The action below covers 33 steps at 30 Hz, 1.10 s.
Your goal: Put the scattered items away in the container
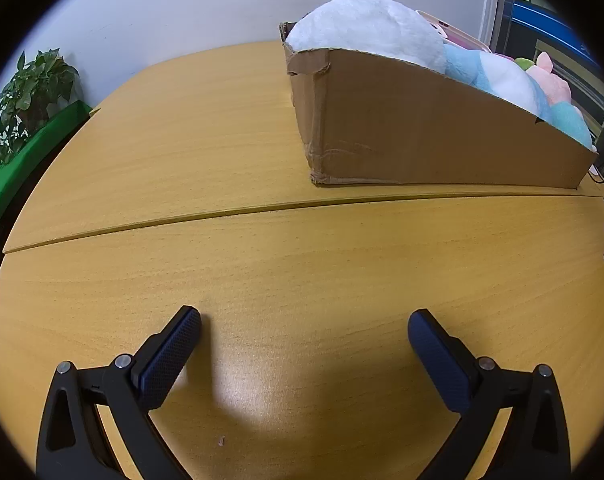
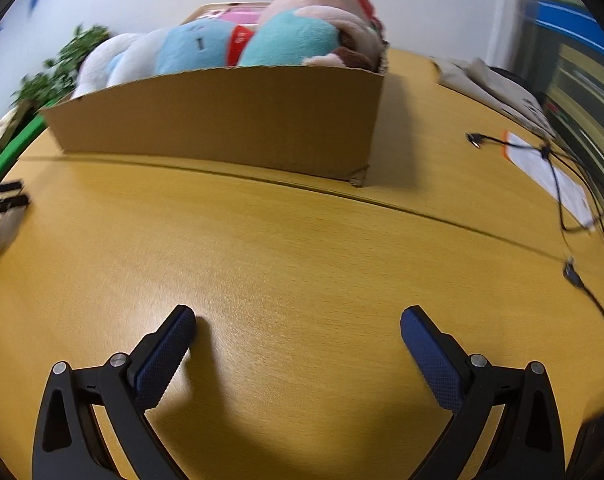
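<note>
Left gripper (image 1: 304, 318): black angular arms, blue pads with a fine dimpled grip; jaws spread wide, nothing between them, hovering over bare table (image 1: 261, 264) well short of the box (image 1: 422, 136).

Right gripper (image 2: 297, 316): same build, blue textured pads, jaws likewise wide apart and empty, over the table in front of the box.

Table: yellow wood-grain laminate, smooth, slightly glossy; a thin dark seam runs across it just in front of the box.

Box: brown corrugated cardboard, open top, near wall cut on a slant, one corner creased and torn. It stands just behind the seam.

Toys (image 1: 366, 28): soft plush in white, pale blue, teal and pink, piled inside the box and bulging above its rim. Their lower parts are hidden by the cardboard wall; individual figures are hard to separate. A pink flat item behind them is mostly covered.

Cables (image 2: 558, 184): thin, black, right of the box, lying over a white sheet (image 2: 550, 172) with an orange corner; blurred.

Plant (image 1: 29, 92): green leafy, left of the box, beyond the table edge, cut off by the lens rim.
</note>
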Each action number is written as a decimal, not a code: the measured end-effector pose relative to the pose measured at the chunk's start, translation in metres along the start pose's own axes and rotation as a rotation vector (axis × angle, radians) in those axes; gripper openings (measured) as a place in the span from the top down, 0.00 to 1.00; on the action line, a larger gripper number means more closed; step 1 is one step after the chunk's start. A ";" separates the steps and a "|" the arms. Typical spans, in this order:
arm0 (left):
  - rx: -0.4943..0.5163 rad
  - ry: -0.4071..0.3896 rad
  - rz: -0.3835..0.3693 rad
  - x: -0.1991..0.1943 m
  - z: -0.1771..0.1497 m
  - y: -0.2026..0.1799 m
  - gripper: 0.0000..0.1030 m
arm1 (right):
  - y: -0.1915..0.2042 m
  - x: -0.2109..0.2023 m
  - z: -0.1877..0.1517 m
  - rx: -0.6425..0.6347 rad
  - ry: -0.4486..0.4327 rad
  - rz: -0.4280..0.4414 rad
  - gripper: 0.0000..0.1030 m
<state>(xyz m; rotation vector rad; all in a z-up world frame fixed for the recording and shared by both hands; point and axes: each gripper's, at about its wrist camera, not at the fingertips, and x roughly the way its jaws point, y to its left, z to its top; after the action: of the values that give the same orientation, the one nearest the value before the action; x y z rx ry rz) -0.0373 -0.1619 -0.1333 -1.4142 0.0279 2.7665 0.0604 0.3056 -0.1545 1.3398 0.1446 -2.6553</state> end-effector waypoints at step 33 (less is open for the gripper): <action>-0.007 0.003 0.009 -0.011 -0.009 0.035 0.00 | -0.038 -0.007 -0.010 0.022 0.000 -0.025 0.00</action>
<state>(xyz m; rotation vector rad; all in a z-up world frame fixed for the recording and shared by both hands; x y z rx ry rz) -0.0250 -0.1973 -0.1290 -1.4236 0.0242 2.7746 0.0652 0.3451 -0.1543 1.3533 0.1334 -2.6849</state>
